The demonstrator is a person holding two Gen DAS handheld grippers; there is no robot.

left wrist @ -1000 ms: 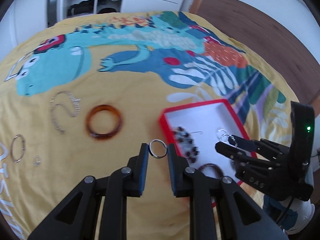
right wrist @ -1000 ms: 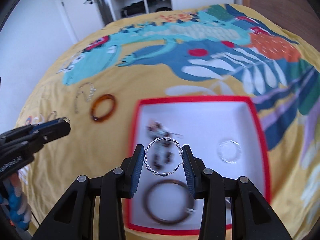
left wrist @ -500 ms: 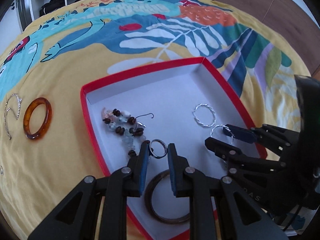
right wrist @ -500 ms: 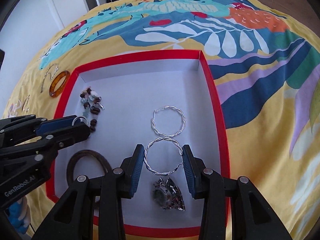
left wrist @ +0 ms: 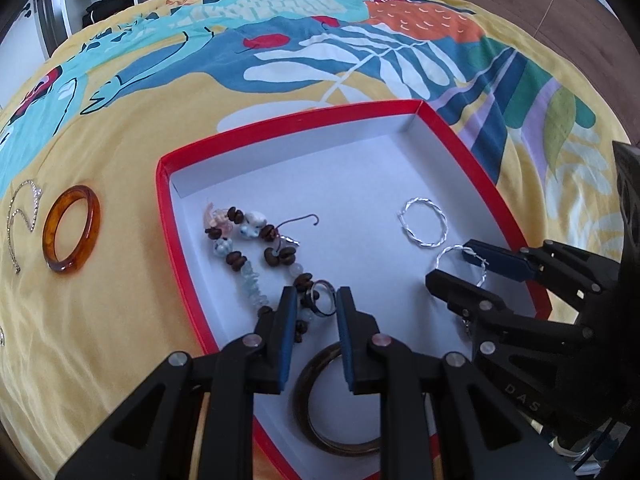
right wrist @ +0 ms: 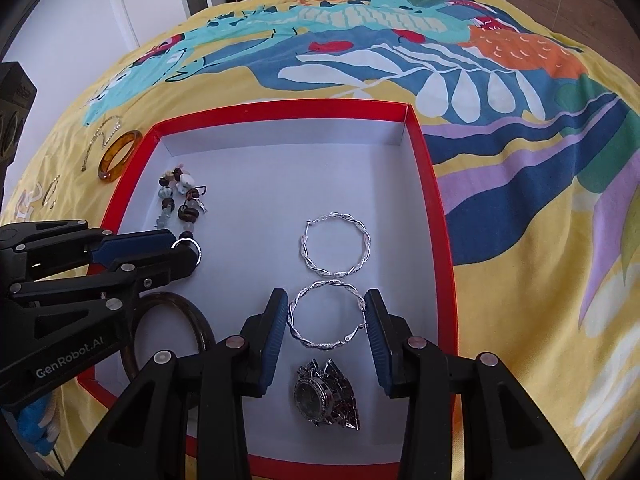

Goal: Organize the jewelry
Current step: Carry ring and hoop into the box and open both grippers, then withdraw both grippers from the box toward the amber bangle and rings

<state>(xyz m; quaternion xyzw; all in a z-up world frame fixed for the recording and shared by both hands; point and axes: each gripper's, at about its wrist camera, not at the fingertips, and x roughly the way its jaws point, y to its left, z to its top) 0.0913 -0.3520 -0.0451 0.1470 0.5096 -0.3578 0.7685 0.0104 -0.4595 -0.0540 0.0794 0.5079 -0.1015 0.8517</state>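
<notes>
A bed (right wrist: 520, 240) under a yellow cover with a bright dinosaur print carries everything. Near its front edge sits a shallow red box (right wrist: 434, 184) with a white floor, the place where the jewelry is gathered. Along the box's near left side lies a dark bangle (left wrist: 320, 420); an amber bangle (left wrist: 72, 228) and a thin sparkling chain (left wrist: 20, 220) lie outside on the cover, off the box's left wall, judged not yet sorted. A beaded bracelet (left wrist: 248, 248) runs down the left part of the box floor, and a silver watch (right wrist: 324, 396) lies at the near edge.

The right hand-held gripper (right wrist: 326, 320) is clamped on a twisted silver hoop earring (right wrist: 326, 316), low over the floor just beside its matching hoop (right wrist: 334, 244), apparently to lay the pair together. The left hand-held gripper (left wrist: 316, 304) pinches a small silver ring (left wrist: 322, 298) by its edges, over the bracelet's near end, likely for setting down.
</notes>
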